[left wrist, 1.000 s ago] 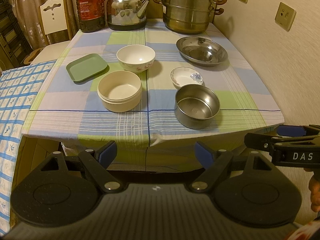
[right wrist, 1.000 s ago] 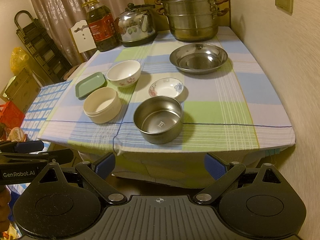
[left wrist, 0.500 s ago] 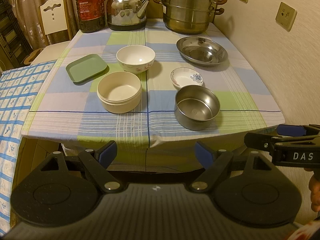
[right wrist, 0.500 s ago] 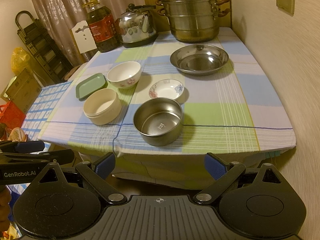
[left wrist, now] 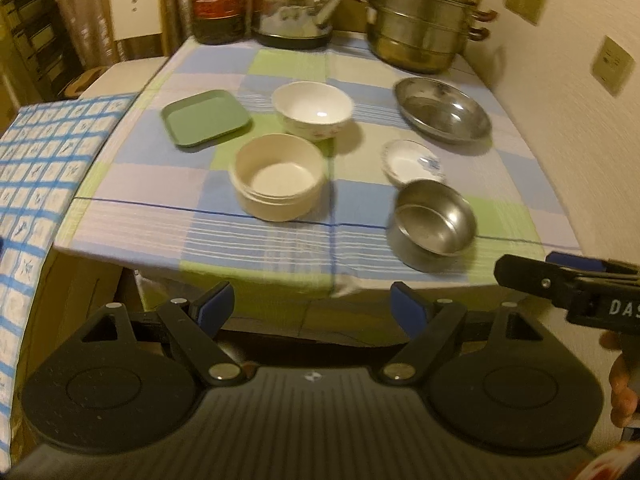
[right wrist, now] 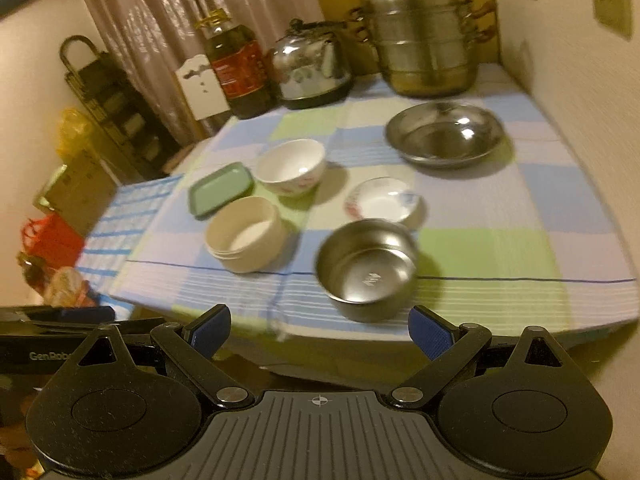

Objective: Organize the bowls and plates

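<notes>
Both views are motion-blurred; the small white saucer (left wrist: 414, 162) is partly hidden behind the round steel bowl (right wrist: 366, 270), which sits at 12 o'clock from our right gripper (right wrist: 320, 332), mouth up; the green rectangular plate (left wrist: 206, 123) runs its long axis toward 2 o'clock; our left gripper (left wrist: 310, 308) and the right one are both spread wide, empty, short of the checked tablecloth (left wrist: 280, 240).

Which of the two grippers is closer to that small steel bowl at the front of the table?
Right. The right gripper sits just short of the steel bowl, almost straight ahead. The left gripper hangs off the table edge, with the bowl ahead and to its right. Both are open.
</notes>
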Demonstrator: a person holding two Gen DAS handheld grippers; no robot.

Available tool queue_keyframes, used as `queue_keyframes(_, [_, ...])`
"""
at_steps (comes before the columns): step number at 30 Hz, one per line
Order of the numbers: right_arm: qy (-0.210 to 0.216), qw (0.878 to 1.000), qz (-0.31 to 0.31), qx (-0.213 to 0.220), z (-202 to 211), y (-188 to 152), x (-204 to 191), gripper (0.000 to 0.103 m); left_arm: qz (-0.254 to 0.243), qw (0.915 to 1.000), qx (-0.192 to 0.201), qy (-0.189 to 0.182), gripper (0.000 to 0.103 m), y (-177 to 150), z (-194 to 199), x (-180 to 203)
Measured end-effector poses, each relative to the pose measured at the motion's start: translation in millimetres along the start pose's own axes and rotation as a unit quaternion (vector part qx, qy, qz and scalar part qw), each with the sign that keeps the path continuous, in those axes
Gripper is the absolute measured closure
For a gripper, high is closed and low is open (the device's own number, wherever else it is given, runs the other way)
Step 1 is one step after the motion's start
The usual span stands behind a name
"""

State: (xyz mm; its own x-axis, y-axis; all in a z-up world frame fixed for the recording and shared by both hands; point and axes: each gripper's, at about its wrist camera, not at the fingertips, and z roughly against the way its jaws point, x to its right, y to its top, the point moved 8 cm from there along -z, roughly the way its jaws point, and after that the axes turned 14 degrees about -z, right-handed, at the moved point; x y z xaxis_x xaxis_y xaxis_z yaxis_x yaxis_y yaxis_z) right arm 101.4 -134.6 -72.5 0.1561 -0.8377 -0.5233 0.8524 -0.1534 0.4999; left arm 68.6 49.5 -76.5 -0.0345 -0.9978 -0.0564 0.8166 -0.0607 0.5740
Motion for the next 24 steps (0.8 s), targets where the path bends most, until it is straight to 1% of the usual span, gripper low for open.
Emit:
queue_keyframes(3, [0.022, 1.000, -0.012, -0.011, -15, 5, -9, 0.007, 0.015, 0.9998, -0.004, 0.010, 0.020, 3, -5, -25])
queue_keyframes(6, [0.035, 0.999, -0.026, -0.024, -34, 12, -19, 0.007, 0.026, 0.9996, -0.004, 0.013, 0.020, 10, -14, -49])
queue_keyframes(12, [0.064, 0.995, -0.068, -0.036, -78, 33, -44, 0.007, 0.037, 0.9991, -0.008, 0.019, 0.021, 35, -41, -100])
queue_keyframes(13, [0.064, 0.994, -0.074, -0.039, -86, 38, -49, 0.007, 0.039, 0.9990, -0.008, 0.019, 0.021, 39, -46, -110])
queue_keyframes(15, [0.052, 0.995, -0.067, -0.042, -105, 48, -62, 0.007, 0.042, 0.9989, -0.009, 0.017, 0.022, 49, -58, -130])
queue_keyframes(18, [0.055, 0.996, -0.051, -0.040, -131, 63, -83, 0.008, 0.040, 0.9989, -0.012, 0.021, 0.025, 64, -75, -156])
queue_keyframes(20, [0.050, 0.997, -0.043, -0.041, -150, 70, -94, 0.011, 0.038, 0.9989, -0.013, 0.024, 0.028, 74, -88, -173])
queue_keyframes(21, [0.048, 0.997, -0.041, -0.041, -160, 75, -100, 0.017, 0.037, 0.9989, -0.015, 0.023, 0.029, 79, -94, -181])
queue_keyframes(24, [0.049, 0.997, -0.044, -0.043, -188, 84, -114, 0.026, 0.035, 0.9990, -0.017, 0.021, 0.031, 92, -112, -200])
